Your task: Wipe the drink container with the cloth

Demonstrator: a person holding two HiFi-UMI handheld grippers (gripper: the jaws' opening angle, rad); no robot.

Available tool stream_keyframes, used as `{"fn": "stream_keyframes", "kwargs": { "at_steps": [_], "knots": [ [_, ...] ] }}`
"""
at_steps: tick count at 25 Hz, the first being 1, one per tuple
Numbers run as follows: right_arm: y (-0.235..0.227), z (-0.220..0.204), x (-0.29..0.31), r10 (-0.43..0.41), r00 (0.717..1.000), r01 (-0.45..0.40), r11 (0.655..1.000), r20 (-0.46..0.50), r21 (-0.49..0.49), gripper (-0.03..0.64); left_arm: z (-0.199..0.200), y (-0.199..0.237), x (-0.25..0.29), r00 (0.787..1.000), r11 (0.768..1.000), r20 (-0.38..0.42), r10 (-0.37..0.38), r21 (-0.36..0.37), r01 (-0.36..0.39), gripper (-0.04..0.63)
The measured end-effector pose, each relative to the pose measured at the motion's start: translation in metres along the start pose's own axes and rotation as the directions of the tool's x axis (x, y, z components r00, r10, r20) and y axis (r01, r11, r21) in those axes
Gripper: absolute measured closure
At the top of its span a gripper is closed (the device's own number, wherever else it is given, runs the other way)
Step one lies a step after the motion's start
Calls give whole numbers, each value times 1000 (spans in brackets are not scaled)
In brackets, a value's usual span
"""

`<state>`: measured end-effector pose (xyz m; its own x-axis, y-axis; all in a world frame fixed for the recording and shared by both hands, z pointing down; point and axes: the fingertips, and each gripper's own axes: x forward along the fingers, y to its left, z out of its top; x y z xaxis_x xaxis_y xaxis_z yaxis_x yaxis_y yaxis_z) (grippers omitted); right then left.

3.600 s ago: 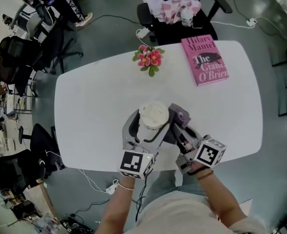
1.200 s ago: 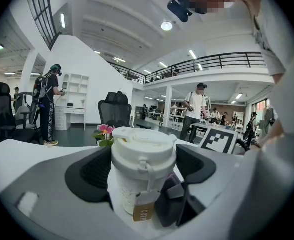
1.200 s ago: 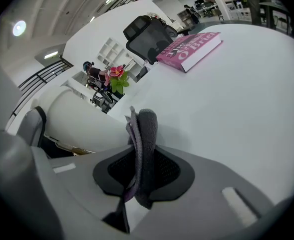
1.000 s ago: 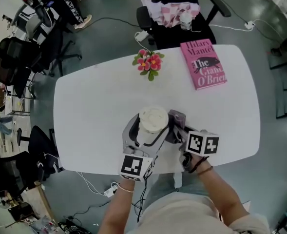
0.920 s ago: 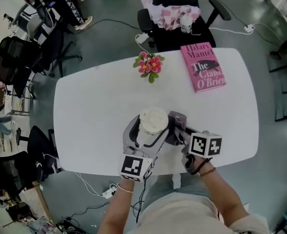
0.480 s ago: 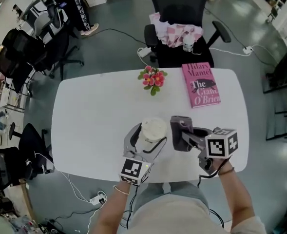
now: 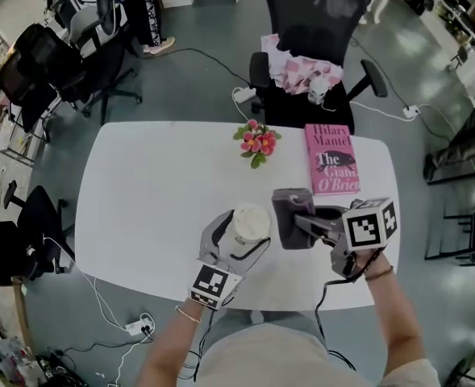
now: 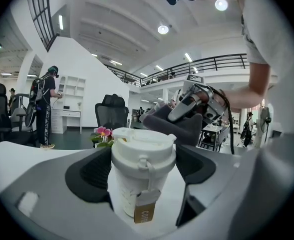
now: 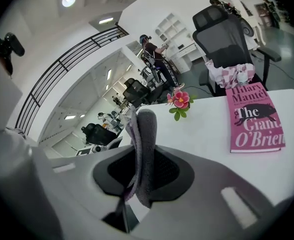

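A white lidded paper cup [image 7: 251, 224] with a brown tag stands on the white table [image 7: 148, 192] near its front edge. My left gripper [image 7: 239, 234] is shut on the cup, one pad on each side; in the left gripper view the cup [image 8: 142, 156] fills the space between the pads of that gripper [image 8: 143, 176]. My right gripper [image 7: 303, 220] is shut on a folded grey cloth [image 7: 289, 216], held in the air just right of the cup and apart from it. In the right gripper view the cloth [image 9: 139, 149] stands upright between the pads of that gripper [image 9: 142, 173].
A pink book [image 7: 331, 160] lies at the table's far right, with a small bunch of pink flowers [image 7: 257, 142] left of it at the far edge. A black office chair [image 7: 310, 22] with a pink checked cloth on it stands behind the table. Other chairs stand at the left.
My right gripper has lifted the cloth off the cup's right side, up and to the right, and rolled. The left gripper and the cup have stayed put.
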<state>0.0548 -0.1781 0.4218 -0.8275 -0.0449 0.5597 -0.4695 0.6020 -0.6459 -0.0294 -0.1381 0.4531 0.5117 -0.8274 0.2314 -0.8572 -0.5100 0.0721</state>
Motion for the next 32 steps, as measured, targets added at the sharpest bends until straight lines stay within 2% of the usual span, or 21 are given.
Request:
{"fn": "stream_keyframes", "kwargs": {
  "at_steps": [4, 8, 14, 22, 27, 32],
  "knots": [
    [2, 11, 9, 78, 996, -79, 996, -36, -28, 546, 0, 0, 0, 1000, 1000, -4, -1, 1, 1, 192],
    [2, 12, 15, 83, 992, -85, 996, -92, -15, 546, 1, 0, 0, 1000, 1000, -2, -1, 0, 1, 190],
    [-4, 8, 25, 160, 981, -160, 987, -106, 4, 546, 1, 0, 1, 1000, 1000, -3, -4, 1, 4, 192],
    [-14, 7, 34, 178, 979, -174, 984, -96, 41, 546, 0, 1, 1, 1000, 1000, -1, -4, 2, 4, 192],
    [-21, 5, 37, 92, 986, -89, 996, -138, 31, 546, 1, 1, 1, 1000, 1000, -3, -4, 3, 4, 192],
    [-21, 0, 47, 149, 978, -145, 989, -143, 42, 546, 1, 0, 1, 1000, 1000, -1, -4, 1, 4, 192]
  ]
}}
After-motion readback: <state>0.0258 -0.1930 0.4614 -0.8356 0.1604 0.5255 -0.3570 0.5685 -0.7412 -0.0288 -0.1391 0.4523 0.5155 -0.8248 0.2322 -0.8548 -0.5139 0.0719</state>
